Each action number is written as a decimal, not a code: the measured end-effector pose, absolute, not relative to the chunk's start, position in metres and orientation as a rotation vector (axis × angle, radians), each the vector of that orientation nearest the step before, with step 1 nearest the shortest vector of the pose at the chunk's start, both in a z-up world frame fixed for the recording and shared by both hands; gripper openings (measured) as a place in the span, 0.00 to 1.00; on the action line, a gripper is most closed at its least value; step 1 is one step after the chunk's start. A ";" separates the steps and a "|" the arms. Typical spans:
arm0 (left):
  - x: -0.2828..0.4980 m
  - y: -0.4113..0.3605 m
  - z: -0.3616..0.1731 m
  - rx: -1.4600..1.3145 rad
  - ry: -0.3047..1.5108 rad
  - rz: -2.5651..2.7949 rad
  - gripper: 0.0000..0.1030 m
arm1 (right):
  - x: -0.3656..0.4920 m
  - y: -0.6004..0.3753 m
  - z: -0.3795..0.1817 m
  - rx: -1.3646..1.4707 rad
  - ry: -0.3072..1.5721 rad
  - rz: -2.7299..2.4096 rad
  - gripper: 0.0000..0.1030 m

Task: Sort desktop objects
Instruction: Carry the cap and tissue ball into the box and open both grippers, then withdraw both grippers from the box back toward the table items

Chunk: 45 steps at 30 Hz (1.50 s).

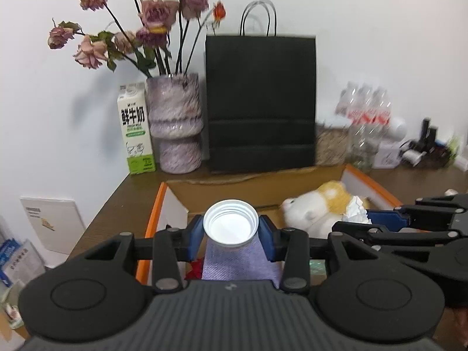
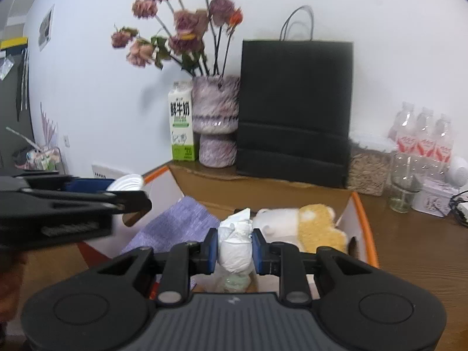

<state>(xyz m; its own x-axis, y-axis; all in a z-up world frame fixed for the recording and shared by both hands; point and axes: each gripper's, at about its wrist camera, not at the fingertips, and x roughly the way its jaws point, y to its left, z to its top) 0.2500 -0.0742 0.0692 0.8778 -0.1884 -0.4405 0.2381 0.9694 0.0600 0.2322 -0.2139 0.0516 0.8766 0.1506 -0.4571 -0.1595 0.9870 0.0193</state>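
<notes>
Both grippers hung over the open cardboard box (image 2: 361,204) on the worktop, apparently to drop their loads inside. The left gripper (image 1: 231,226) had its jaws clamped on a white ribbed cap (image 1: 231,225); the right gripper (image 2: 235,250) gripped crumpled tissue (image 2: 235,245), beside the plush toy (image 2: 304,225).

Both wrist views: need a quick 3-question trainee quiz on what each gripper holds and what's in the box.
1. True or false: the left gripper is shut on a white cap.
2. What does the right gripper hold? A) milk carton B) crumpled tissue C) glass
3. Fill in: in the cardboard box, the white and yellow ____ lies to the right of the purple cloth.

Key:
1. True.
2. B, the crumpled tissue.
3. Plush toy.
</notes>
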 end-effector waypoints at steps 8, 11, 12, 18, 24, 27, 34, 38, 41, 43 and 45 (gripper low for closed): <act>0.271 -0.072 0.037 0.144 0.523 -0.166 0.48 | 0.248 -0.210 0.022 -0.054 0.555 0.132 0.47; 0.266 -0.069 0.038 0.145 0.493 -0.137 0.79 | 0.244 -0.212 0.021 -0.069 0.542 0.108 0.83; 0.264 -0.068 0.040 0.147 0.475 -0.130 0.83 | 0.242 -0.213 0.022 -0.076 0.537 0.102 0.88; 0.255 -0.063 0.052 0.119 0.428 -0.127 1.00 | 0.237 -0.222 0.028 -0.052 0.534 0.077 1.00; 0.253 -0.063 0.058 0.110 0.435 -0.120 1.00 | 0.228 -0.226 0.036 -0.026 0.514 0.065 1.00; 0.248 -0.062 0.064 0.101 0.436 -0.123 1.00 | 0.221 -0.227 0.043 -0.025 0.501 0.069 1.00; 0.228 -0.049 0.080 0.089 0.440 -0.144 1.00 | 0.193 -0.233 0.058 -0.023 0.466 0.067 1.00; 0.215 -0.039 0.083 0.086 0.462 -0.171 1.00 | 0.174 -0.238 0.059 -0.030 0.465 0.065 1.00; 0.205 -0.034 0.080 0.100 0.486 -0.188 1.00 | 0.159 -0.241 0.057 -0.039 0.479 0.062 1.00; 0.197 -0.032 0.075 0.112 0.503 -0.197 1.00 | 0.150 -0.241 0.053 -0.044 0.491 0.063 1.00; 0.189 -0.030 0.069 0.124 0.523 -0.203 1.00 | 0.141 -0.241 0.048 -0.047 0.509 0.061 1.00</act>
